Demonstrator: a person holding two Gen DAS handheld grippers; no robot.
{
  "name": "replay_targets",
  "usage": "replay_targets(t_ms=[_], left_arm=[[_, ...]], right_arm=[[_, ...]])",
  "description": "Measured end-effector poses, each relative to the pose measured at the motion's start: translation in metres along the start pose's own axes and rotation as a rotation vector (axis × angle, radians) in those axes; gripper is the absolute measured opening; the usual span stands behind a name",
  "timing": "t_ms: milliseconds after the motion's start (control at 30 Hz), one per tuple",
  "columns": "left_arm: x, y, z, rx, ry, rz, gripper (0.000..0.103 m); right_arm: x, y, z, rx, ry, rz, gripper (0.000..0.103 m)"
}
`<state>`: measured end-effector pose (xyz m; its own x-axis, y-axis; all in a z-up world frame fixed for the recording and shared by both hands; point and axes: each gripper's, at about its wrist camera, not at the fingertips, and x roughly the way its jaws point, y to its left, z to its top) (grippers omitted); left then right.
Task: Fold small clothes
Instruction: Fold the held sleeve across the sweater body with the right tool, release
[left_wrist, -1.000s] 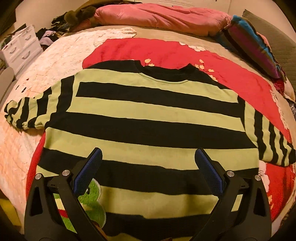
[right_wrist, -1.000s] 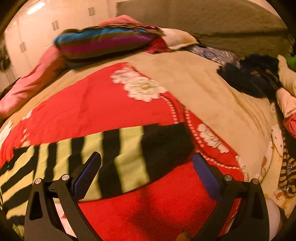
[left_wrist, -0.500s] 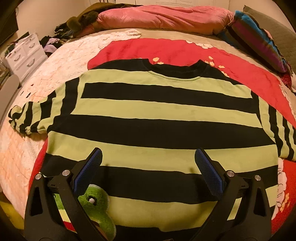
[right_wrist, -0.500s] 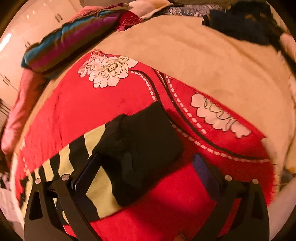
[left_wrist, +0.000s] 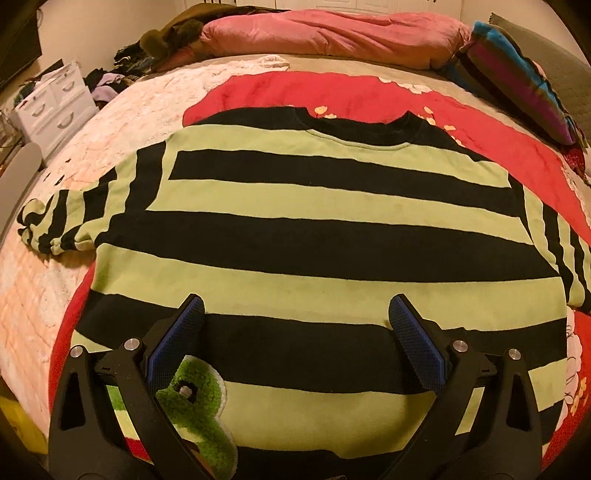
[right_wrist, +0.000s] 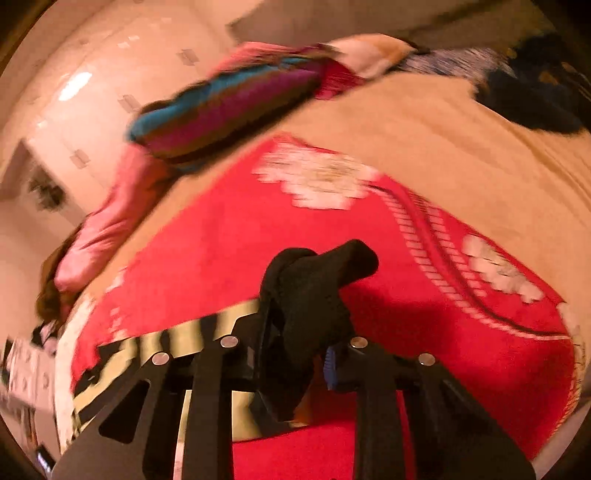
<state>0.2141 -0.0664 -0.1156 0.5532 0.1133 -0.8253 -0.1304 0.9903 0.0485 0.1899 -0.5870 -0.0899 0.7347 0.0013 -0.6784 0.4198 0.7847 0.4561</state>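
A wide bed with a pale quilted cover carried a red flowered blanket at centre. A long pink pillow lay at twelve o'clock, a multicoloured striped cushion at two o'clock.

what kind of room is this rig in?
Most likely a bedroom: the striped sweater lies on a bed's red blanket, a long pink pillow at the far edge, a white drawer unit beside it.
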Motion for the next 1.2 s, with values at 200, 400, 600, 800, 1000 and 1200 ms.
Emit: replay_targets(t_ms=[200, 400, 600, 800, 1000, 1200], left_arm=[[-0.001, 0.003, 0.001, -0.011, -0.011, -0.016, 0.094], [-0.002, 0.010, 0.002, -0.033, -0.025, -0.032, 0.094], [-0.001, 0.018, 0.001, -0.060, -0.031, -0.042, 0.094], [-0.004, 0.019, 0.002, -0.065, -0.040, -0.077, 0.094], [-0.007, 0.015, 0.005, -0.086, -0.035, -0.192, 0.094], [0.005, 0.004, 0.029, -0.179, 0.024, -0.337, 0.094]], right_arm=[[-0.004, 0.107, -0.022, -0.169, 0.061, 0.261, 0.022], [0.023, 0.218, -0.067, -0.285, 0.211, 0.483, 0.022], [0.067, 0.274, -0.115, -0.324, 0.367, 0.501, 0.022], [0.064, 0.274, -0.122, -0.275, 0.376, 0.551, 0.063], [0.046, 0.254, -0.103, -0.309, 0.288, 0.492, 0.073], [0.039, 0.214, -0.103, -0.326, 0.273, 0.376, 0.073]])
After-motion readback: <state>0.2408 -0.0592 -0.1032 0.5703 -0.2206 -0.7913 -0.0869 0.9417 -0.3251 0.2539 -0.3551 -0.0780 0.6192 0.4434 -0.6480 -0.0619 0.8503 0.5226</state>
